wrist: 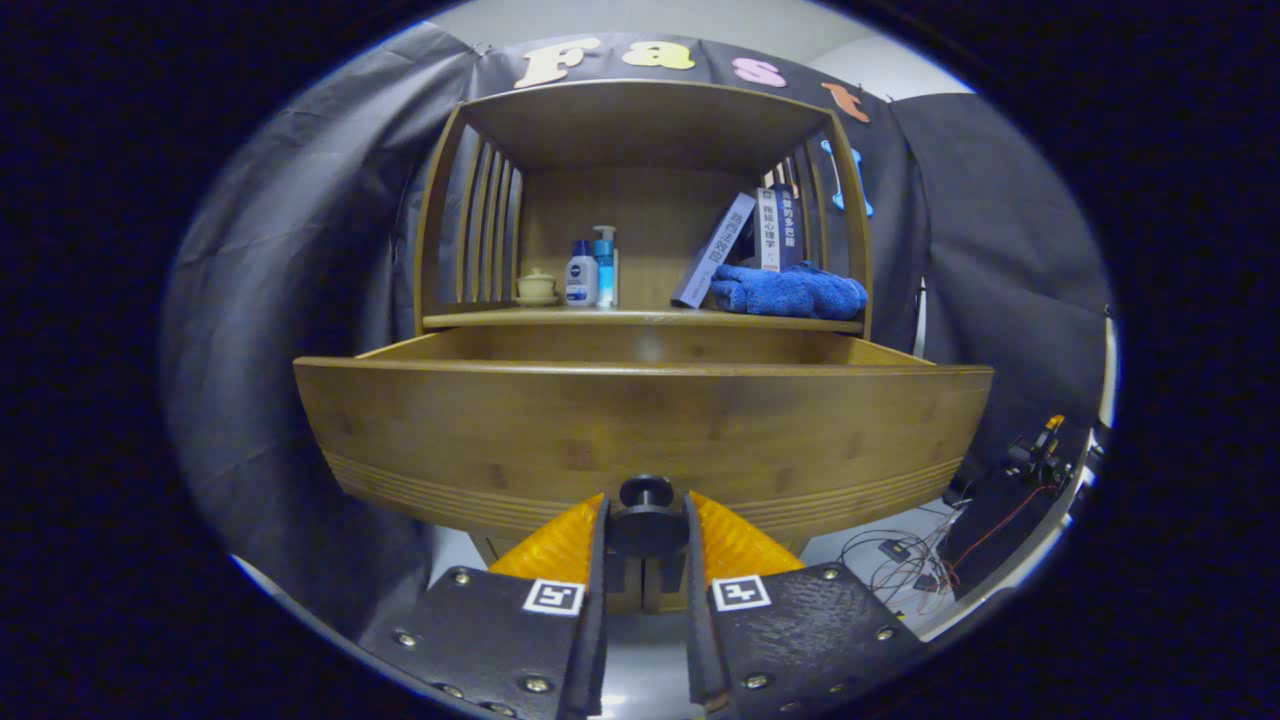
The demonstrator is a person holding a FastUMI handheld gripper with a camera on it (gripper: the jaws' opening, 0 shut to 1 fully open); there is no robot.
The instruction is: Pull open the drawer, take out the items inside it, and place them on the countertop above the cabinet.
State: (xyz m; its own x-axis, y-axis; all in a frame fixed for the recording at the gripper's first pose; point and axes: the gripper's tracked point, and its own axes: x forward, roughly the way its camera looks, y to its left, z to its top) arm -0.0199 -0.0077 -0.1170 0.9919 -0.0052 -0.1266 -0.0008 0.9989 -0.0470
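Item 1, my gripper (646, 525): fingers set on either side of the knob (646, 492), pinching it from both flanks as far as I can see; the stem sits between them.

Item 2, drawer (640, 430): pulled well out of the cabinet (445, 200), its front panel close ahead of my fingers, its side walls running back under the shelf.

Item 3, drawer contents: hidden. I look at the front from below the rim, so the inside is out of sight and I cannot tell what lies there.

Item 4, countertop (640, 319): the shelf surface just above the drawer. Standing on it: a small lidded cup (537, 286), two bottles (592, 270) beside it, two books (745, 240) leaning at the far side, a blue towel (790, 291) folded in front of them. I cannot tell whether any of these came from the drawer.

Status, by my reckoning: opening done or nearly so. Left: let go of the knob, rise over the rim, lift out whatever is inside, set it on the countertop, where bare space lies between bottles and books.
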